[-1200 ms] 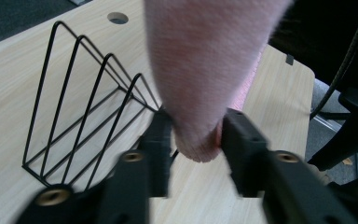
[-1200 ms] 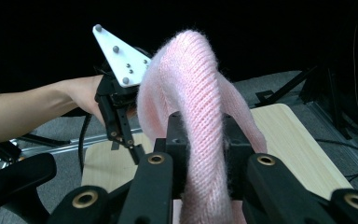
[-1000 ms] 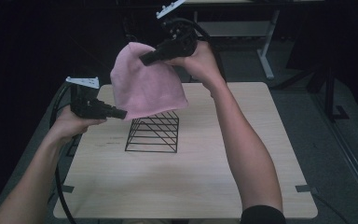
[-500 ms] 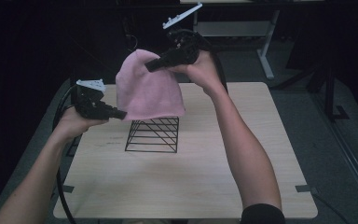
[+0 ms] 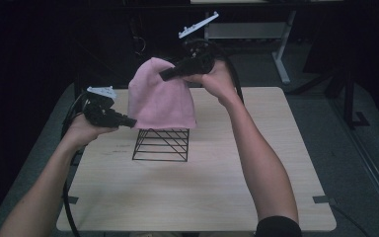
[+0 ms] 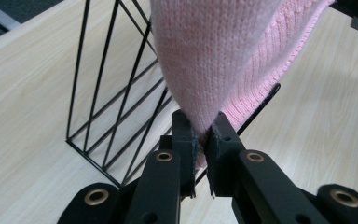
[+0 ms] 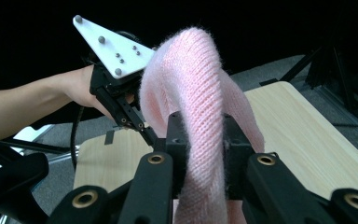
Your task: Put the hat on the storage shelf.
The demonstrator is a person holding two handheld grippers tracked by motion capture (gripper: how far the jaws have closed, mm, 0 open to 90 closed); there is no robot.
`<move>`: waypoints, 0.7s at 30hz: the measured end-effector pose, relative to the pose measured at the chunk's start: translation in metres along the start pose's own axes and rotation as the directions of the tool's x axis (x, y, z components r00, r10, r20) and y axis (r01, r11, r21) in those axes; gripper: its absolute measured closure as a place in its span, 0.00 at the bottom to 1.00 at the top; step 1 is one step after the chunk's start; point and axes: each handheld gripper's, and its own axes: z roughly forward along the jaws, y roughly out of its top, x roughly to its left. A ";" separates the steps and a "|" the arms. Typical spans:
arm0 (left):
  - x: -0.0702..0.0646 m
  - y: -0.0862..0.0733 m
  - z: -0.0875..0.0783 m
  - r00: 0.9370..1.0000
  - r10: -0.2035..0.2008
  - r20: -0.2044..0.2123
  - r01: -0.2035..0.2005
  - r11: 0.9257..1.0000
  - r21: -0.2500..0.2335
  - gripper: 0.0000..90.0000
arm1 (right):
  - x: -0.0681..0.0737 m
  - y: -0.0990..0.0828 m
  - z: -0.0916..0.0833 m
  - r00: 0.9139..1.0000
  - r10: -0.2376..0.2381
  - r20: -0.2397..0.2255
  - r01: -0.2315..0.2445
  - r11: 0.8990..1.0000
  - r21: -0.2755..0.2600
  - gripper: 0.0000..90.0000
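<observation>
Your left gripper (image 5: 128,122) sits at the left of the high view, just left of centre height; its jaws are pinched narrow on the lower left edge of the hat (image 5: 162,96); in the left gripper view the gripper (image 6: 201,135) has pink knit squeezed between both pads at bottom centre, and the hat (image 6: 223,56) fans up and right from there. Your right gripper (image 5: 164,75) is in the upper middle of the high view, jaws closed on the top of the hat; in the right gripper view the gripper (image 7: 201,135) clamps a thick fold of knit at lower centre, and the hat (image 7: 191,79) arcs up over the jaws. The hat hangs in the air, stretched between both grippers, in the upper centre of the high view; its lower hem is just above the rack (image 5: 162,144), whether touching I cannot tell. The rack stands on the table (image 5: 202,197) at centre frame; in the left gripper view the rack (image 6: 107,93) is at the left, its wires slanting, right behind the hat. Your left hand (image 5: 81,129) grips its tool at mid left; your right hand (image 5: 217,81) is raised at upper centre; the right gripper view shows your left hand (image 7: 81,88) at upper left holding the other gripper under its white plate (image 7: 112,46).
</observation>
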 end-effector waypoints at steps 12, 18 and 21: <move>0.002 -0.015 -0.003 1.000 0.009 -0.015 -0.009 1.000 0.019 0.93 | 0.006 -0.005 0.013 1.000 -0.014 -0.025 0.015 1.000 0.024 0.85; 0.003 -0.021 -0.002 0.999 0.001 -0.041 0.001 0.999 0.040 0.93 | 0.009 -0.010 0.020 0.998 -0.029 -0.048 0.031 0.999 0.033 0.84; 0.005 -0.024 0.000 0.999 -0.004 -0.044 0.006 0.999 0.042 0.93 | 0.010 -0.016 0.023 0.999 -0.017 -0.051 0.019 0.999 0.037 0.84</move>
